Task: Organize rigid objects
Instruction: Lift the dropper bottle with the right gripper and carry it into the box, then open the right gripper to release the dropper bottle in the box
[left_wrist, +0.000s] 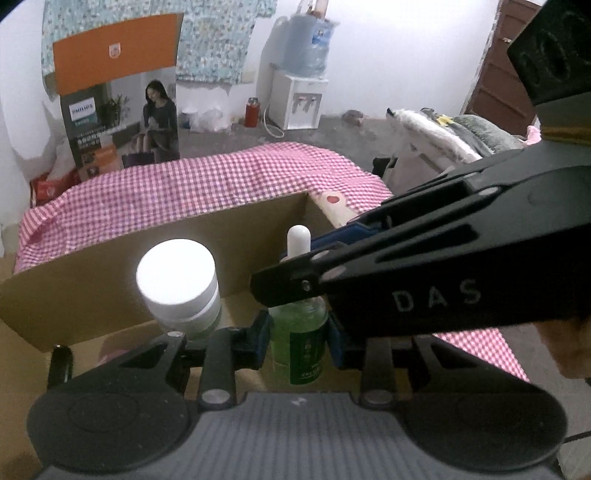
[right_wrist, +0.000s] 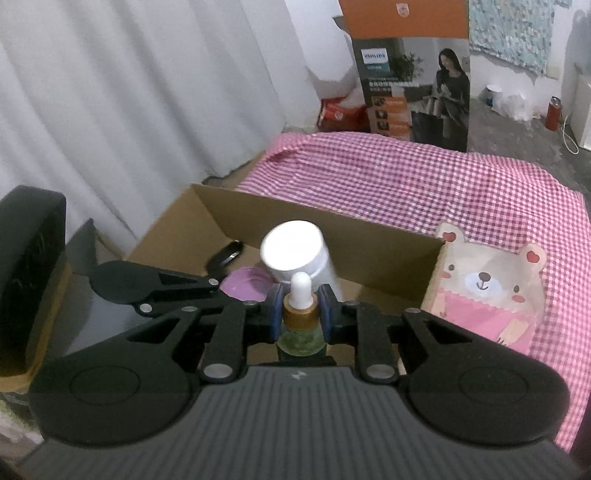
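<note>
Bare room with white walls; pink checked cloth (left_wrist: 184, 192) spread behind and to the right of an open cardboard box (left_wrist: 110, 273). Inside the box toward its left: a small black item (right_wrist: 225, 254), too blurred to name, then a purple lid (right_wrist: 247, 284). Near the box's middle, a white-capped jar (left_wrist: 177, 280), seemingly leaning. Just right of it, at the box's near side, the green dropper bottle (left_wrist: 299, 347), upright and gripped twice: left gripper (left_wrist: 299, 332) set narrow, pads pressed on the glass body; right gripper (right_wrist: 301, 314) almost fully closed on the gold collar below the white bulb. Outside the box's right wall, a bear-print pouch (right_wrist: 491, 295) flat on the cloth.

Probably light, stiff, smooth glass: breakable and apt to slip. Best held at the body or collar, never by the soft rubber bulb. Calls for a gentle, upright set-down inside the box.
</note>
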